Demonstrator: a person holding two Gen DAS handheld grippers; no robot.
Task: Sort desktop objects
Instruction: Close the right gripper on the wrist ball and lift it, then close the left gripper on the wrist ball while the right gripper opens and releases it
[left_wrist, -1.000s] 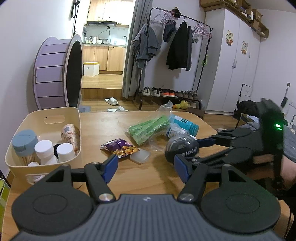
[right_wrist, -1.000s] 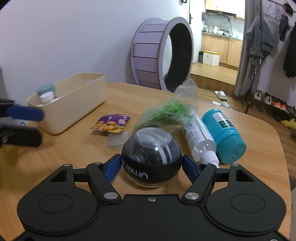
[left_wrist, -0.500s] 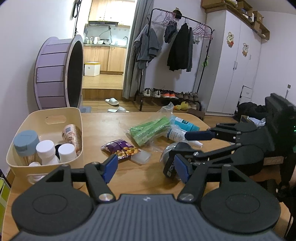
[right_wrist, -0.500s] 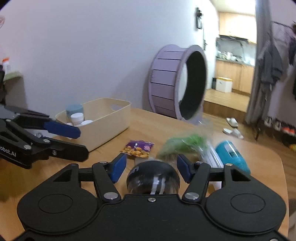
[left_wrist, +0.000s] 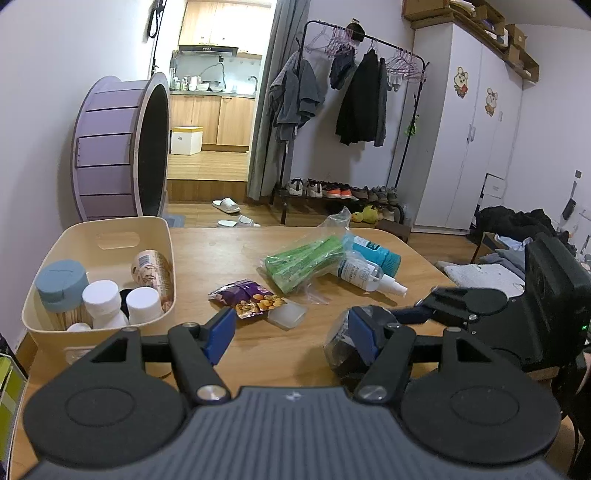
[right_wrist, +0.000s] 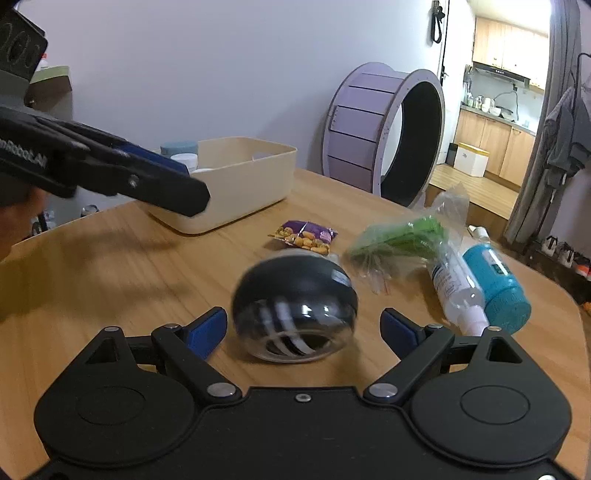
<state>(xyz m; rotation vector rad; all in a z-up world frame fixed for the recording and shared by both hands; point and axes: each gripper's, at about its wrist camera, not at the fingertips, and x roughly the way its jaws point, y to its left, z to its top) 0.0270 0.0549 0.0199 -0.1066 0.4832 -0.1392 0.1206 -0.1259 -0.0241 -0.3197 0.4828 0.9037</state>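
A black ball with a clear window (right_wrist: 293, 306) lies on the wooden table (right_wrist: 110, 280), blurred, between the fingers of my right gripper (right_wrist: 303, 330). That gripper's jaws are opening and gaps show on both sides of the ball. In the left wrist view the ball (left_wrist: 338, 350) sits just behind my left gripper's right finger. My left gripper (left_wrist: 291, 334) is open and empty, hovering over the table near the cream basket (left_wrist: 162, 236), and appears from the side as the left gripper (right_wrist: 181, 181).
The basket holds white-capped bottles, a blue-lidded jar and a printed tube. Beyond lie a purple snack packet (left_wrist: 247, 299), a small clear box (left_wrist: 286, 314), a green bag (left_wrist: 306, 258), a spray bottle (left_wrist: 365, 275) and a teal bottle (left_wrist: 376, 253). The table's edge runs at the right.
The right gripper closed on the ball, carried it nearer the left gripper, then opened; the ball now lies loose between its fingers. The left gripper stayed still.
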